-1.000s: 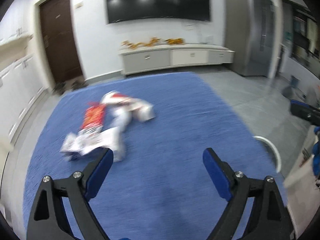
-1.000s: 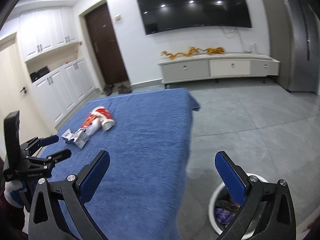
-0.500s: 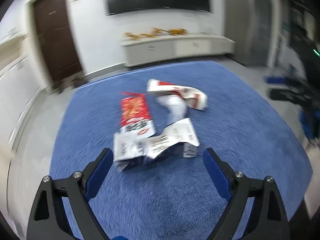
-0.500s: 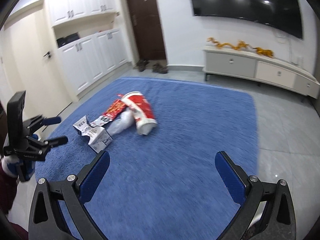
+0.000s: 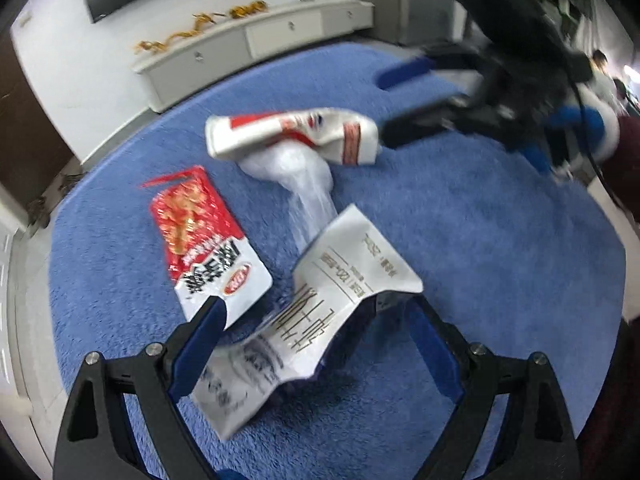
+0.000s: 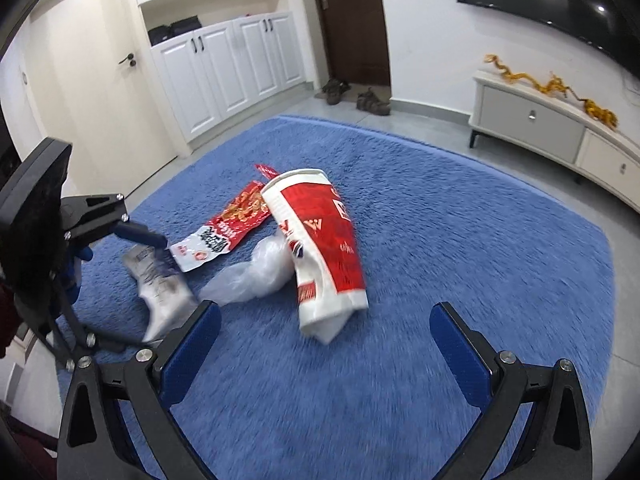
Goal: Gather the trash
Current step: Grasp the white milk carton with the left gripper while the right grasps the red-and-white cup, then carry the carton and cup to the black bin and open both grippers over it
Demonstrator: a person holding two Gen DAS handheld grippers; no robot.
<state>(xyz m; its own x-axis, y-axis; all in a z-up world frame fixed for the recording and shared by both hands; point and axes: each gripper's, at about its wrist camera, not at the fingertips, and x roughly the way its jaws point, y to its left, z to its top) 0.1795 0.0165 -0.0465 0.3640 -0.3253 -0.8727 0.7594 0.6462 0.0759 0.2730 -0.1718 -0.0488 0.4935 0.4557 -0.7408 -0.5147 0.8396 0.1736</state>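
A pile of trash lies on the blue rug (image 5: 480,240). In the left wrist view my left gripper (image 5: 316,320) is open and tilted down, with a crumpled white printed wrapper (image 5: 332,300) between its jaws; the pads do not press it. A red snack packet (image 5: 196,232) lies by the left fingertip. Beyond are a clear plastic bag (image 5: 304,176) and a crushed red-and-white paper cup (image 5: 296,136). My right gripper (image 6: 326,320) is open just short of the cup (image 6: 324,248). The right wrist view also shows the bag (image 6: 256,272), packet (image 6: 232,228), wrapper (image 6: 160,284) and left gripper (image 6: 140,288).
Grey tiled floor surrounds the rug (image 6: 480,240). A low white TV cabinet (image 6: 552,128) stands by the far wall under a dark TV. White cupboards (image 6: 224,68), a brown door and shoes (image 6: 372,100) are at the back. A dark red sleeve (image 5: 628,152) is behind the right gripper (image 5: 396,100).
Both grippers have closed in on the trash pile and tilted down. The left came over the white wrapper; the right swung from the floor and bin onto the rug, toward the cup. Both stayed open.
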